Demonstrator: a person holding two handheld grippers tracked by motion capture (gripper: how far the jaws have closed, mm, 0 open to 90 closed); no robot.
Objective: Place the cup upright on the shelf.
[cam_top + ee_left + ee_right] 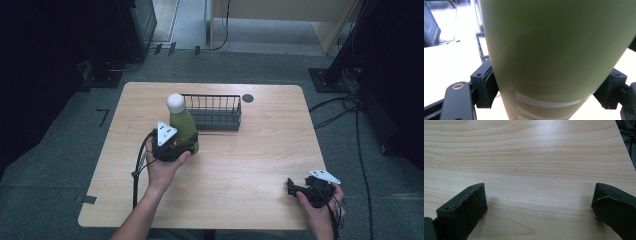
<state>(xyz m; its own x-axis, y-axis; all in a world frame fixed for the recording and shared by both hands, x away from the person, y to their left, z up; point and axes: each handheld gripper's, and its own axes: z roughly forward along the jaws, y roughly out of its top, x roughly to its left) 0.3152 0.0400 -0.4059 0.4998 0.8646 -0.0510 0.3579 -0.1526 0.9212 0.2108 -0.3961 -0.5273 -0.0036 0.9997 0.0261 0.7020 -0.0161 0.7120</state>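
The left gripper (186, 145) has its jaws pinching the lower body of the green bottle (183, 126), which stands upright with its white cap (175, 102) on top, just in front of the wire basket (216, 112) and close to that basket's left end. In the left gripper view the pads (489, 85) press flat against both sides of the bottle (554, 50), so the hold looks firm. Whether the base is resting on the surface (250, 160) or just clear of it, I cannot tell.

My reading is that the grasp is made and the carry is the step in hand — most likely toward the basket. The next move would call for a lift high enough to clear the basket's front rim, keeping the bottle upright, then a short travel back over it.

The right gripper (300, 189) sits well away from the basket, at the near right corner, jaws spread with bare wood (536, 170) between them.

No brand or writing is legible — only a few pale stripes (544, 103) low on the bottle.
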